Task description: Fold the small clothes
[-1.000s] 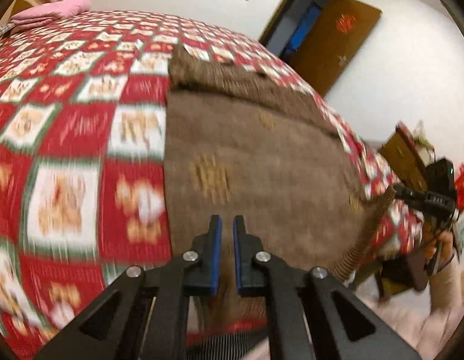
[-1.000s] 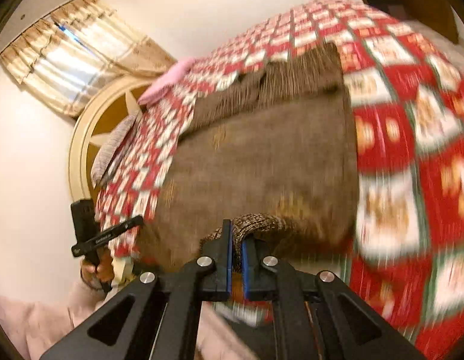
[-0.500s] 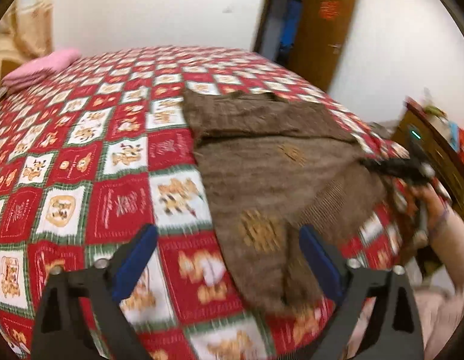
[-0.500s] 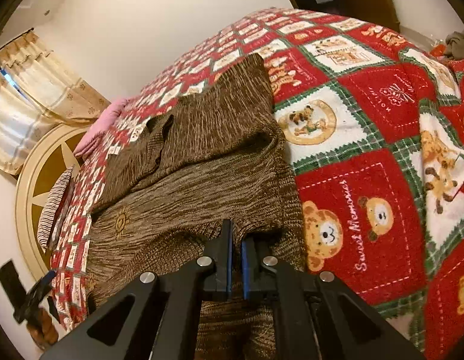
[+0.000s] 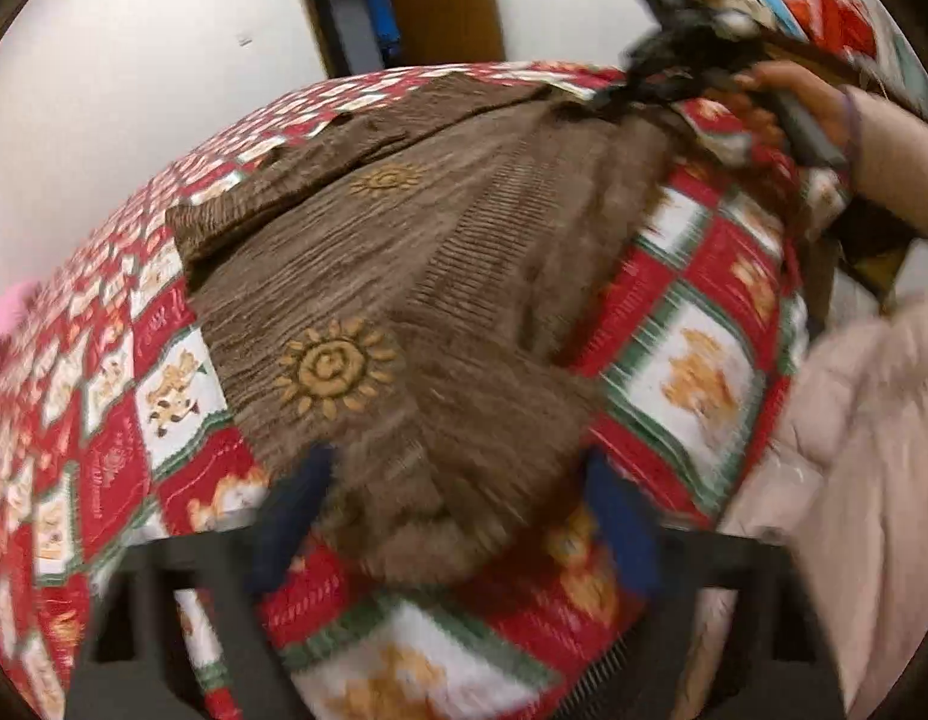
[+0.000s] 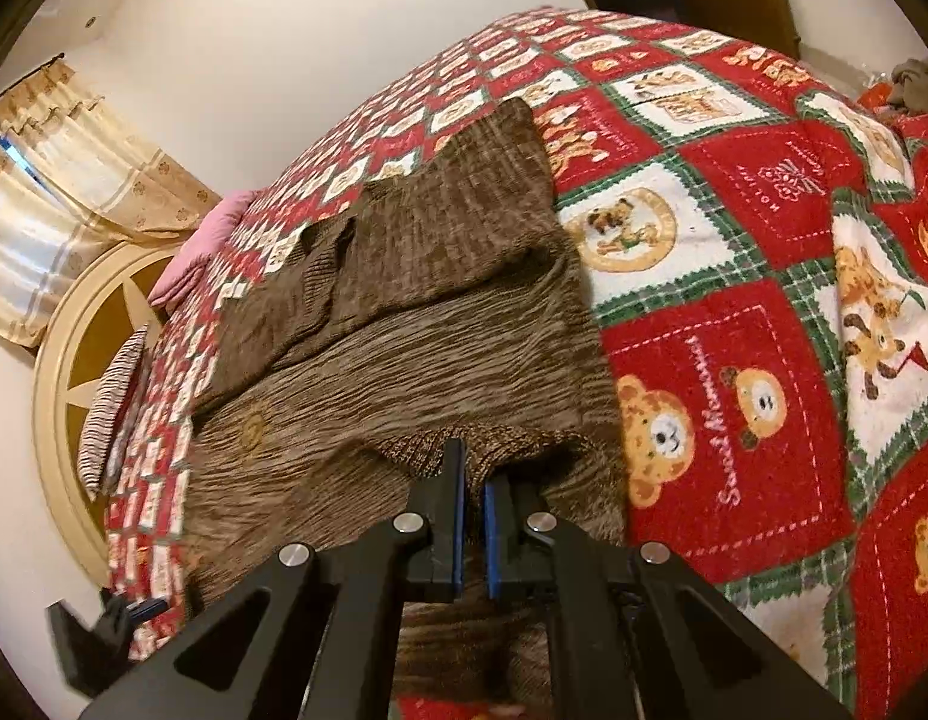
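- Brown knitted sweater [image 6: 404, 324] lying on red checked bear-print blanket [image 6: 733, 360].
- Right gripper [image 6: 471, 480] pinching its ribbed hem.
- Left gripper [image 5: 458, 516] just been closing, jaws apart, straddling a sweater corner, not pressing.

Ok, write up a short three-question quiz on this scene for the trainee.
1. True or false: the right claw is shut on the brown knit sweater.
2. The sweater lies on: A) a bare floor, B) a red teddy-bear bedspread, C) a wooden desk.
3. Fill in: the folded cloth by the headboard is ____.
Key: 1 true; 2 B; 3 pink.
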Action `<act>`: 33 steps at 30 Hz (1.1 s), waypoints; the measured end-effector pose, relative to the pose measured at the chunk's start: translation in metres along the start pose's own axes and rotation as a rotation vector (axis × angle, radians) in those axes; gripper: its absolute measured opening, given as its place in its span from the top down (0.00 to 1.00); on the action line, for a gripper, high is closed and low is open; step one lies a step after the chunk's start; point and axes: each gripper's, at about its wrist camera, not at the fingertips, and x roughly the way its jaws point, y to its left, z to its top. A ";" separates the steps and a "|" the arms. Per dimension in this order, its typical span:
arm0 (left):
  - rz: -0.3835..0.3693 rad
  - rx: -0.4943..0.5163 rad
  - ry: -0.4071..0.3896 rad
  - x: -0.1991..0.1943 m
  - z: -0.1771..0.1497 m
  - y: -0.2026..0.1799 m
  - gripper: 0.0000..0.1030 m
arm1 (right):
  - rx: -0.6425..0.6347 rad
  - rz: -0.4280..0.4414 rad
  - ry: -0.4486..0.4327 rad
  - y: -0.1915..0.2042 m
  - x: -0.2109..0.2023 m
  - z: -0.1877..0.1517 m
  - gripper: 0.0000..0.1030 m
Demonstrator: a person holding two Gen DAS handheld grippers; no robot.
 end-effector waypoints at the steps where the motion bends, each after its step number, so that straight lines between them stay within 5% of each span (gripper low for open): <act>1: -0.069 -0.097 0.016 0.006 0.002 0.018 0.69 | 0.010 0.037 0.002 0.001 -0.005 0.000 0.95; 2: -0.134 -0.192 0.002 0.007 0.002 0.034 0.77 | 0.025 0.093 -0.001 0.001 -0.013 0.001 0.95; 5: -0.262 -0.413 -0.073 0.007 -0.005 0.067 0.78 | 0.055 0.218 -0.034 -0.002 -0.042 0.000 0.82; 7: -0.321 -0.496 -0.090 0.011 -0.009 0.077 0.78 | 0.056 0.235 -0.075 -0.004 -0.056 -0.003 0.38; 9: -0.352 -0.538 -0.109 0.015 -0.011 0.080 0.78 | 0.059 0.221 -0.158 -0.009 -0.074 -0.008 0.33; 13: -0.455 -0.659 -0.149 0.016 -0.020 0.088 0.57 | -0.015 0.168 -0.212 -0.006 -0.090 -0.021 0.33; 15: -0.500 -0.702 -0.184 0.015 -0.023 0.090 0.35 | -0.134 0.057 -0.191 0.008 -0.088 -0.025 0.33; 22: -0.456 -0.679 -0.178 0.018 -0.010 0.088 0.33 | -0.452 -0.180 -0.112 0.046 -0.048 -0.028 0.33; 29: -0.401 -0.690 -0.175 0.017 -0.008 0.086 0.42 | -0.650 -0.302 -0.050 0.052 0.015 -0.018 0.36; 30: -0.387 -0.692 -0.171 0.018 -0.008 0.087 0.50 | -0.676 -0.323 -0.020 0.051 0.025 -0.019 0.58; 33: -0.287 -0.683 -0.140 0.017 -0.010 0.083 0.84 | -0.654 -0.298 -0.010 0.052 0.028 -0.022 0.88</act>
